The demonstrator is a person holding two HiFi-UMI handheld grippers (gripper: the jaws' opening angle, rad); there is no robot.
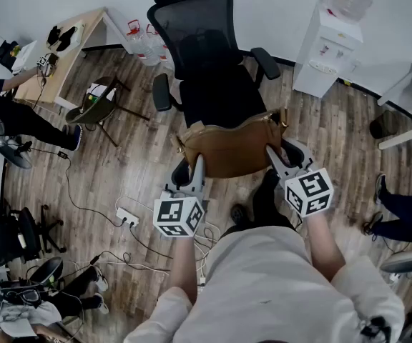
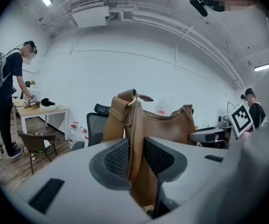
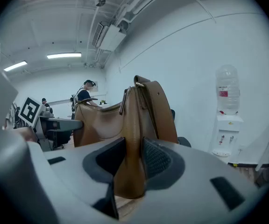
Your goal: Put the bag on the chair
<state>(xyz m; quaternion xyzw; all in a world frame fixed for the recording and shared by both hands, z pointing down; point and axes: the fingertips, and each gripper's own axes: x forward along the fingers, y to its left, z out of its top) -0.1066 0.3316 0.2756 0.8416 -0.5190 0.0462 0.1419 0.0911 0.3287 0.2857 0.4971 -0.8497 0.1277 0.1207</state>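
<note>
A tan leather bag (image 1: 229, 148) hangs between my two grippers, just in front of the black office chair (image 1: 209, 84) and above its seat's front edge. My left gripper (image 1: 195, 164) is shut on the bag's left end (image 2: 135, 139), the leather pinched between its ribbed pads. My right gripper (image 1: 274, 153) is shut on the bag's right end (image 3: 133, 148) in the same way. In both gripper views the bag's strap rings (image 2: 130, 99) stand upright above the jaws.
A water dispenser (image 1: 331, 38) stands at the back right, a small dark chair (image 1: 99, 106) and a wooden desk (image 1: 63, 56) at the left, with cables and a power strip (image 1: 126, 216) on the floor. People stand at the left and right edges.
</note>
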